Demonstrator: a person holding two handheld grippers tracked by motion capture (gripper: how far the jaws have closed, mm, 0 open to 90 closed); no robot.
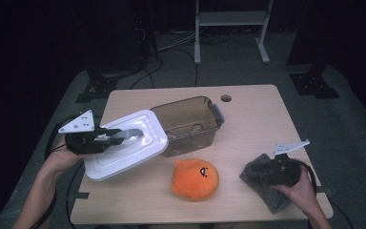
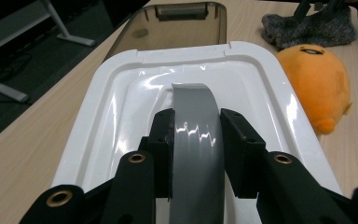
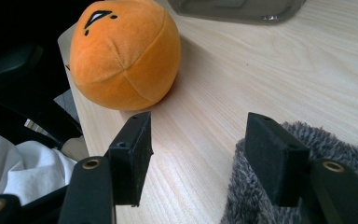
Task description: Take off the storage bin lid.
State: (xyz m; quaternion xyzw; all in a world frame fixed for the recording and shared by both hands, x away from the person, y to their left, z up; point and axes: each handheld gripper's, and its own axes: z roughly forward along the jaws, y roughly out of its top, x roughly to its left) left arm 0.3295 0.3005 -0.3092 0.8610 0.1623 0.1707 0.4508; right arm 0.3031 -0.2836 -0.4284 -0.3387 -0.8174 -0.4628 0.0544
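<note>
A: So, starting from the clear bin as our landmark, what sits to its left?

B: Left gripper, jaws clamped on the grey handle of the white lid. That lid is tilted, its far edge against the bin's left end and its near part over the worktop.

A: And in front of the bin?

B: An orange plush toy, near the bin on the worktop but apart from it.

A: Further right?

B: Right gripper, well right of the bin, jaws apart and gripping nothing. One jaw rests on a grey fuzzy cloth; bare wood shows between them.
</note>
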